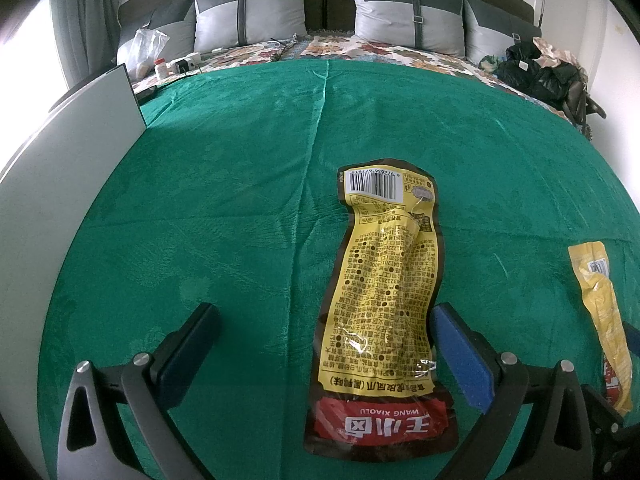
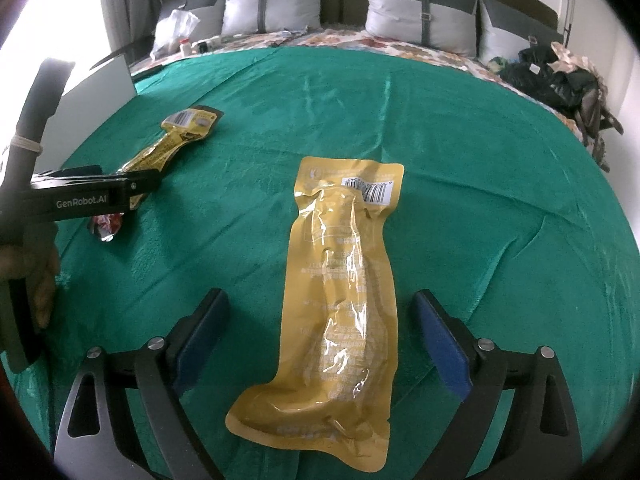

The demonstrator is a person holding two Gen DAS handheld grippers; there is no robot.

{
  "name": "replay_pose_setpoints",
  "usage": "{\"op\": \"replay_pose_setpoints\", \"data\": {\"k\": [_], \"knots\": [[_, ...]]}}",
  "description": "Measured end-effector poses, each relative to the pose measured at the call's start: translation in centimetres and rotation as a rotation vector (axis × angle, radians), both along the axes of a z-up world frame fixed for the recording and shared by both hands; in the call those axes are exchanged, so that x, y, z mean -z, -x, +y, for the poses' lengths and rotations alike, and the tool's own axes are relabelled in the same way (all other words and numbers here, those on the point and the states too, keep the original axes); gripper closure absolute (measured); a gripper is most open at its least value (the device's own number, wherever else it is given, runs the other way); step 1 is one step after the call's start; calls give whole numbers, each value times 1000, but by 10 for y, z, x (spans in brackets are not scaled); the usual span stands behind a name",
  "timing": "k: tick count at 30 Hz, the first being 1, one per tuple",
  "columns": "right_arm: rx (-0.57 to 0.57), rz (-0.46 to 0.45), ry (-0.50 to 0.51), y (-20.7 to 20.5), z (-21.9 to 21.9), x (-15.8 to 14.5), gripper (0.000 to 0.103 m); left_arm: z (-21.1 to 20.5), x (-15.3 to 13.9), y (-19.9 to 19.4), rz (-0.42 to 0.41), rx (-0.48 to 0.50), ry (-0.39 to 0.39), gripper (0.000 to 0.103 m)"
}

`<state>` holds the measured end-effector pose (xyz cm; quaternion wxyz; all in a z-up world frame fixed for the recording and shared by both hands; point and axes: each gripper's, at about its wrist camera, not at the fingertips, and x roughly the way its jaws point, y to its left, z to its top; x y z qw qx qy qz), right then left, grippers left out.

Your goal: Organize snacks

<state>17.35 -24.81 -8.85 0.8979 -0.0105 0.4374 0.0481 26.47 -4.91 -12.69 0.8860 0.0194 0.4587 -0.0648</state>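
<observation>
A yellow and red snack packet (image 1: 384, 304) lies flat on the green cloth (image 1: 240, 184), between the fingers of my open left gripper (image 1: 324, 320). It also shows in the right wrist view (image 2: 176, 140), partly behind the left gripper body (image 2: 80, 196). A plain yellow vacuum-packed snack (image 2: 340, 300) lies between the fingers of my open right gripper (image 2: 320, 320); it shows at the right edge of the left wrist view (image 1: 604, 320). Neither gripper touches its packet.
A white box (image 1: 60, 184) stands at the left edge of the cloth. Grey pillows (image 1: 248, 12) line the headboard. A plastic bag and small bottles (image 1: 156, 60) sit at the back left. Dark bags (image 1: 548, 68) are piled at the back right.
</observation>
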Motion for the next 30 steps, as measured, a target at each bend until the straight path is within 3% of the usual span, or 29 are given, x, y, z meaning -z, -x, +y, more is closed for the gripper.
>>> {"op": "replay_pose_setpoints", "data": {"k": [15, 19, 20, 22, 23, 24, 25, 27, 30], "knots": [[-3, 3, -10, 1, -1, 0, 8, -1, 0, -1, 3, 1, -1, 0], [23, 125, -136, -17, -22, -12, 11, -14, -2, -11, 105, 40, -16, 1], [62, 149, -193, -27, -31, -18, 11, -19, -3, -12, 121, 66, -19, 7], [53, 203, -170, -46, -27, -21, 11, -24, -10, -11, 118, 109, -19, 38], [20, 233, -148, -53, -21, -19, 18, -25, -15, -11, 126, 135, -18, 56], [-9, 256, -122, -58, -15, -16, 34, -23, -17, -11, 140, 146, 3, 70], [-16, 263, -62, -61, -10, -16, 52, -16, -20, -11, 164, 165, 66, 72], [-7, 287, -42, -58, -9, -18, 52, 2, -28, -4, 179, 167, 125, 77], [14, 277, -105, -40, -16, -29, 53, 28, -46, 16, 159, 168, 219, 77]]}}
